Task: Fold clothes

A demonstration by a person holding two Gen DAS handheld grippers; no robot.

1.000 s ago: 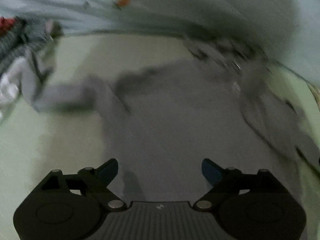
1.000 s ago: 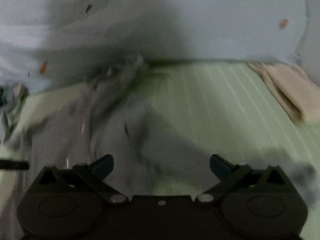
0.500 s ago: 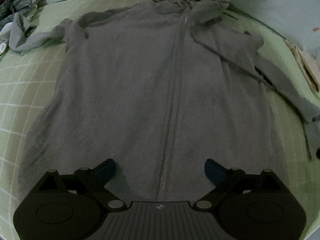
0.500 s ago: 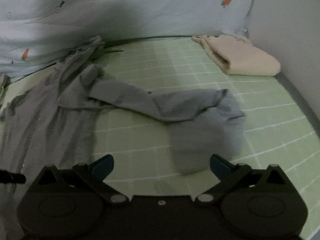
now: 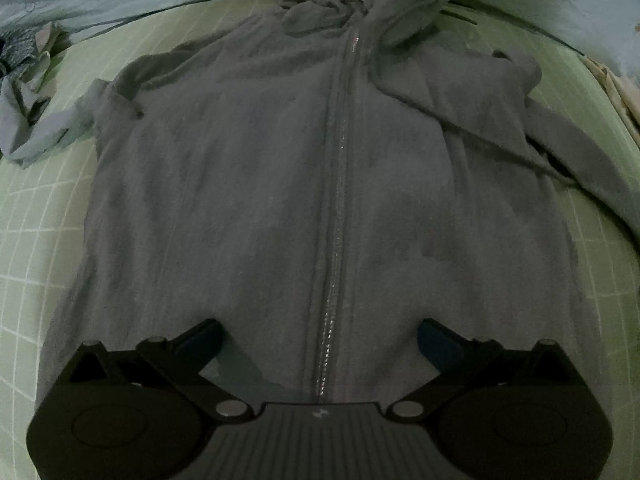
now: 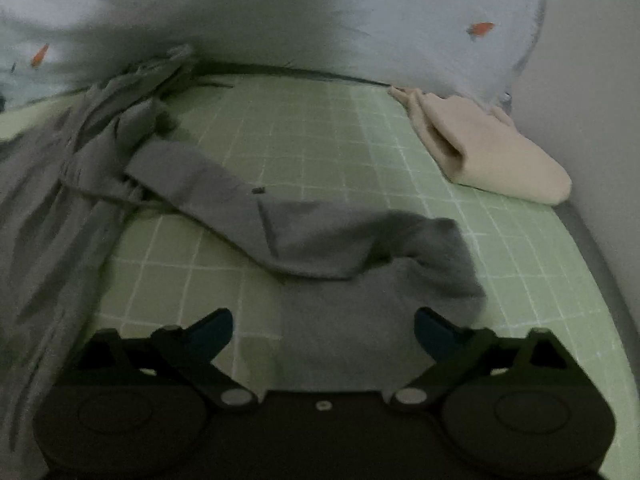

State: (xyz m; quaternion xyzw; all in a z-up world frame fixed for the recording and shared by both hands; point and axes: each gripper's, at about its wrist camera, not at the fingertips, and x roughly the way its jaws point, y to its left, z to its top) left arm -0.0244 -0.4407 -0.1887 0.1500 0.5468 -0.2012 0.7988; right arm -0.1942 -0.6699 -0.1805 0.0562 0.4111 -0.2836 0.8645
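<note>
A grey zip-up hoodie (image 5: 248,184) lies flat and face up on the green checked sheet (image 5: 24,264), hood at the far end, zipper (image 5: 334,240) running down its middle. My left gripper (image 5: 320,340) hovers over the hoodie's lower part astride the zipper; its jaws are opening and hold nothing. In the right wrist view the hoodie's right sleeve (image 6: 304,236) stretches out across the sheet (image 6: 304,132), its end bunched. My right gripper (image 6: 323,330) is just above the sleeve's end, its jaws closing, the cloth lying below and between the fingertips without being pressed.
A folded cream garment (image 6: 492,152) rests at the far right near the wall. A pale blue printed quilt (image 6: 360,20) lines the far side of the bed. A heap of other clothes (image 5: 28,80) sits at the far left.
Both views went from a blurred sweep to steady. The left gripper dropped closer over the hoodie's body. The right gripper came down nearer the sleeve's end and its jaws narrowed slightly.
</note>
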